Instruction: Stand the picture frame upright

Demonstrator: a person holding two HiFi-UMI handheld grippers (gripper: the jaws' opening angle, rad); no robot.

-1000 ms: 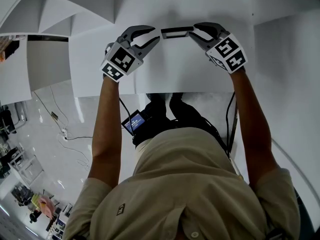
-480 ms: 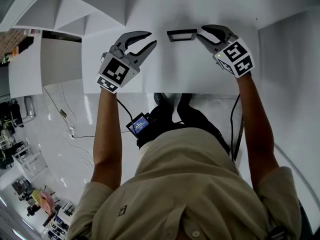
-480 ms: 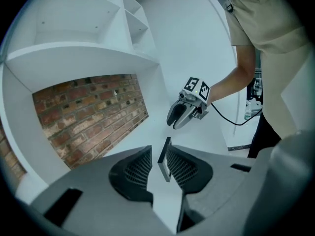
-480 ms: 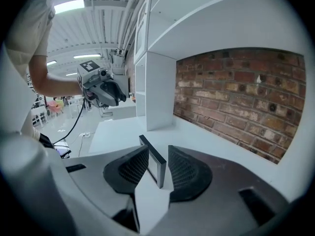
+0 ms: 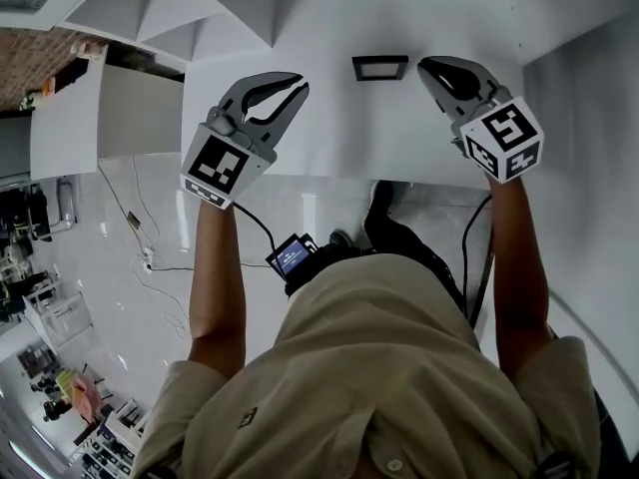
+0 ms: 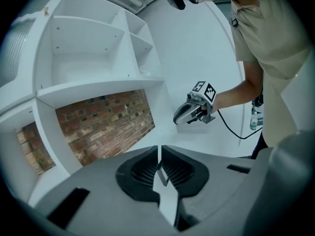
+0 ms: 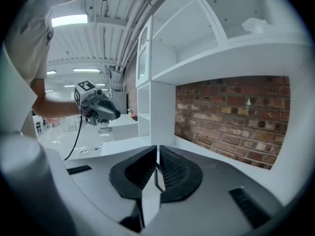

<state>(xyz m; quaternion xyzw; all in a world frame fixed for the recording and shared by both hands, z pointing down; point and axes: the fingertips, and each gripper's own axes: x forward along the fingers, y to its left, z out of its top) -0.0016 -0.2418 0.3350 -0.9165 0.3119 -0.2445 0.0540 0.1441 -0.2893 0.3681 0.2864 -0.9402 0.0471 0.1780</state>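
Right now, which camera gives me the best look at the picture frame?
The head view: the picture frame shows whole from above, dark against the white table. The left gripper view and the right gripper view both miss it, showing shelves and brick wall instead.

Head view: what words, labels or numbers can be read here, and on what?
No text can be read.
Screen: lit blue, print too small to read.
Shirt patch: too small to read.
Left cube and right cube: square markers only, no letters.
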